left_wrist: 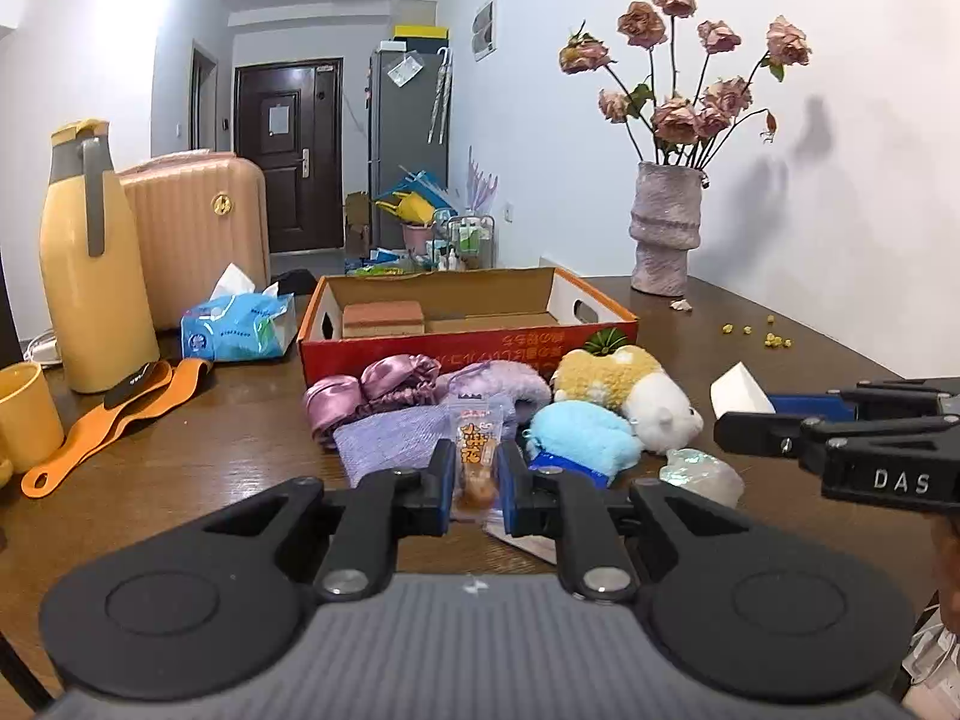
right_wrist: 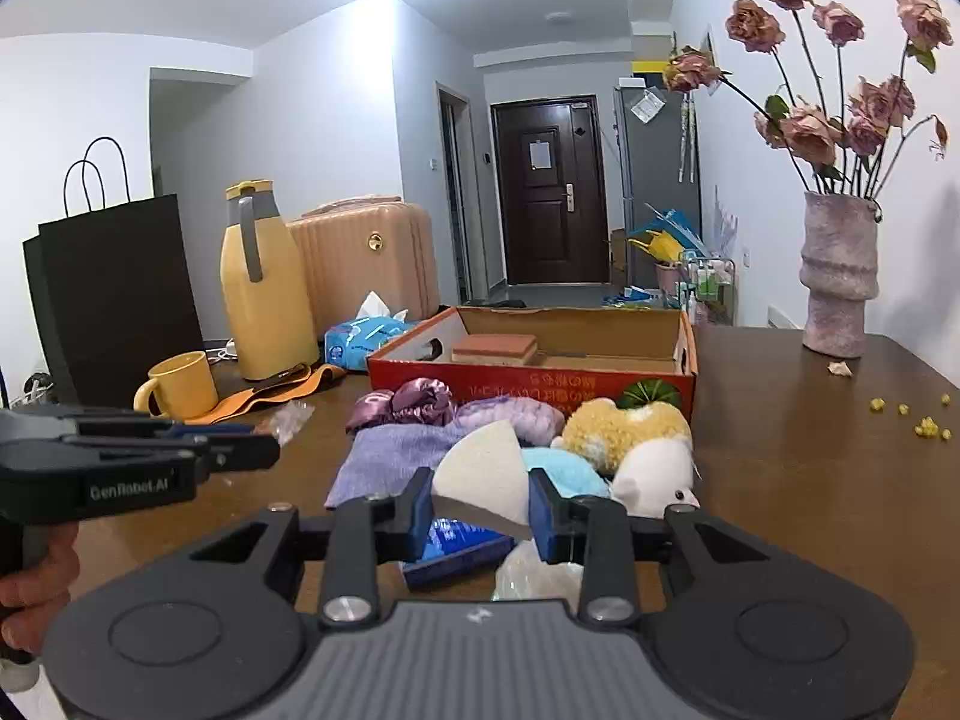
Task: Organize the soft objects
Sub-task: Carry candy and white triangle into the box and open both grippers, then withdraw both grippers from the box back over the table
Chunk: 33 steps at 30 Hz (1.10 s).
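Left tool (left_wrist: 475, 483): jaws clamped on a small clear snack packet (left_wrist: 477, 450) with orange print, held upright at lower centre of the left wrist view. Right tool (right_wrist: 480, 501): jaws clamped on a white wedge-shaped sponge (right_wrist: 483, 477), rounded edge uppermost, at lower centre of the right wrist view; the same sponge appears at the right edge of the left wrist view.

Soft objects lie heaped on the tabletop (left_wrist: 210, 438) just in front of the box, at mid-frame: a shiny pink satin piece (left_wrist: 372, 390) at the left of the heap, a lilac knitted cloth (left_wrist: 390, 444) below it, a lilac fleece item (left_wrist: 504, 381) behind, a fluffy light-blue item (left_wrist: 579, 429), and a yellow-and-white plush toy (left_wrist: 630, 396) at the right, touching the blue item. A crinkled clear wrapper (left_wrist: 702, 474) lies just right of the heap.

The open cardboard box (left_wrist: 468, 348), red on its front wall, holds a brown block (left_wrist: 384, 318) in its left part.

Tabletop: dark brown wood. On it, at left, a yellow jug (left_wrist: 90, 264), a yellow mug (left_wrist: 27, 414), an orange strap (left_wrist: 120, 414) and a blue tissue pack (left_wrist: 237, 327); at upper right, a mauve vase (left_wrist: 666, 228) of dried pink roses (left_wrist: 684, 66), with yellow crumbs (left_wrist: 774, 339) scattered beyond the box.

Room: white walls, a peach suitcase (left_wrist: 198, 228) behind the jug, a dark door (left_wrist: 288, 150) at the end of a hallway.
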Each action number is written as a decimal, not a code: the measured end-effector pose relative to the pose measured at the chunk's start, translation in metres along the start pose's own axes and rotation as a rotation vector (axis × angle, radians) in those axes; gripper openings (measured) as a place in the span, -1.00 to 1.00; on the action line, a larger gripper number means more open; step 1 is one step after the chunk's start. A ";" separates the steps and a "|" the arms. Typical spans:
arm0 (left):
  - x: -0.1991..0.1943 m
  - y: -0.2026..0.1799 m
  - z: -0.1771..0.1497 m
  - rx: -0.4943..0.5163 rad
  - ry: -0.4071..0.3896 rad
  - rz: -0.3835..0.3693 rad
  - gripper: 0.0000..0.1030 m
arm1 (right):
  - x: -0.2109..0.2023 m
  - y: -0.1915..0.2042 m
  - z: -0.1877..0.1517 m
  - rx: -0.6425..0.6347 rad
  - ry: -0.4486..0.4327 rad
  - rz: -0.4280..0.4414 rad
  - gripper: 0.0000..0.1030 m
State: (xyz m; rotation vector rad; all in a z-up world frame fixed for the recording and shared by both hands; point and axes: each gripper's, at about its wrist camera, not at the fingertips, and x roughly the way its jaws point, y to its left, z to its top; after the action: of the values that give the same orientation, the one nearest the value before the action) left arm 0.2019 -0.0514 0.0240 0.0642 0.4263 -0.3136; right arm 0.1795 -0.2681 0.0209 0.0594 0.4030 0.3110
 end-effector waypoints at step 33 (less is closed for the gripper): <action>0.393 0.089 0.165 -0.212 0.297 -0.002 -0.14 | 0.434 -0.176 0.169 0.479 0.416 0.014 0.18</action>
State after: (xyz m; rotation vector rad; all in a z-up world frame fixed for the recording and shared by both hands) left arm 0.6341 -0.0999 0.0107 -0.0978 0.7521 -0.2598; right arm 0.6755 -0.3007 -0.0077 0.4716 0.8854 0.2345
